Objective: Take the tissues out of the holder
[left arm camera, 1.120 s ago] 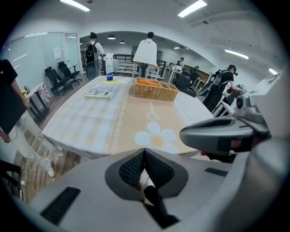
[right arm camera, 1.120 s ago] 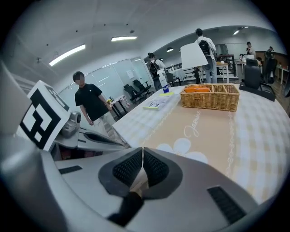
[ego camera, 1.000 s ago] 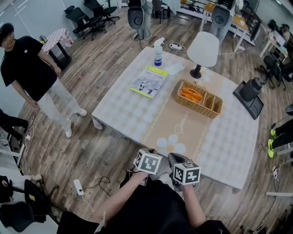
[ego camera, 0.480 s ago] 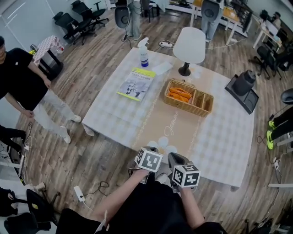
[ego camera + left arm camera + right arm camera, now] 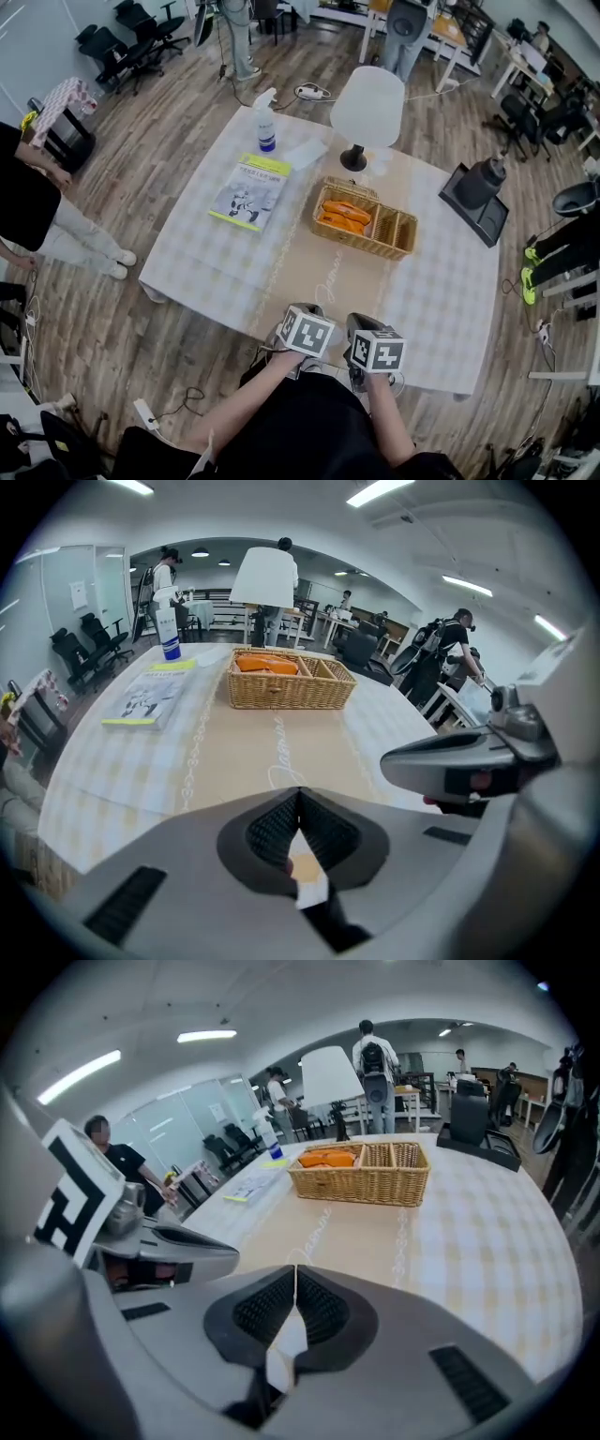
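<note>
Tissues, which we take to be the orange packets (image 5: 342,214), lie in the left compartment of the wicker basket (image 5: 359,246), the holder, which stands near the middle of the table (image 5: 450,309). In our left gripper view the same packets show above the basket's rim at its left end, with narrower partitioned sections to their right. We hold both grippers side by side on the near side of the basket, well apart from it, over the table's near edge. Our left gripper (image 5: 298,794) has its jaws pressed together at the tips with nothing between them, only the tablecloth showing below. Our right gripper (image 5: 294,1274) is likewise closed on nothing, its ribbed pads meeting along one line, and it points toward the basket. Just behind the basket stands a lamp with a white shade (image 5: 367,105) on a dark base. To the left of the basket lies a booklet with a yellow edge (image 5: 249,192), and beyond that, farther from the basket, a spray bottle (image 5: 266,122) stands upright. To the right of the basket a dark object (image 5: 478,192) sits at the table's edge; we cannot tell what it is. Far to the left of the basket, off the table, a person in a black shirt (image 5: 28,202) stands on the wooden floor.
</note>
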A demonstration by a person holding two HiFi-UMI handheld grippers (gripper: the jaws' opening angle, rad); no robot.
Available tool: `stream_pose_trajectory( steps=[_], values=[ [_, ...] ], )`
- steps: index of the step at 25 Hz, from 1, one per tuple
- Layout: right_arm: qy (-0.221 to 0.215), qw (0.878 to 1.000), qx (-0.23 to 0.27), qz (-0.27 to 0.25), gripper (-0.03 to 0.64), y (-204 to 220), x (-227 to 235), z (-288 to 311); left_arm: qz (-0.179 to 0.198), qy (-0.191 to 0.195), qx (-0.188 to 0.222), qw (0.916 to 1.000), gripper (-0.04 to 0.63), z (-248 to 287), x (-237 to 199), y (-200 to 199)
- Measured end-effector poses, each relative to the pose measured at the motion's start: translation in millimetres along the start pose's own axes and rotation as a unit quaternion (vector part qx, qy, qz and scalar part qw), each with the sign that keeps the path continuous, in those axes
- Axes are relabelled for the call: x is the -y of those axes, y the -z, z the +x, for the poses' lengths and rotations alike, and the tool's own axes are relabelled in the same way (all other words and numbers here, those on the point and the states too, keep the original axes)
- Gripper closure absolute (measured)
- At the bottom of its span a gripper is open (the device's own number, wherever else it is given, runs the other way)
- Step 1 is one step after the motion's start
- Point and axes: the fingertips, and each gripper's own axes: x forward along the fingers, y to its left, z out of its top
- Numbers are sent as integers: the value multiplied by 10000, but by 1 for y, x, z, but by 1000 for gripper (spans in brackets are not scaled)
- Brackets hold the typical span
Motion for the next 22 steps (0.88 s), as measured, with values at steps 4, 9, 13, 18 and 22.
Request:
stream_pose_trajectory(
  steps=[4, 9, 13, 18, 22],
  values=[
    [248, 9993, -262, -27, 601, -15, 2, 20, 256, -39, 16, 9997, 594, 6, -13, -14],
    [214, 9986, -381, -300, 601, -35, -7, 38, 173, 51, 60, 9998, 594, 13, -28, -29],
    [231, 9975, -443, -499, 601, -53, -12, 53, 6, 46, 73, 10000, 594, 18, -49, -39],
    [256, 9963, -467, -674, 600, -78, -13, 67, -233, 82, 93, 9997, 594, 25, -72, -49],
    [-67, 9915, -572, -1171, 592, -99, -25, 82, -413, 137, 106, 9990, 594, 28, -94, -55]
  ],
)
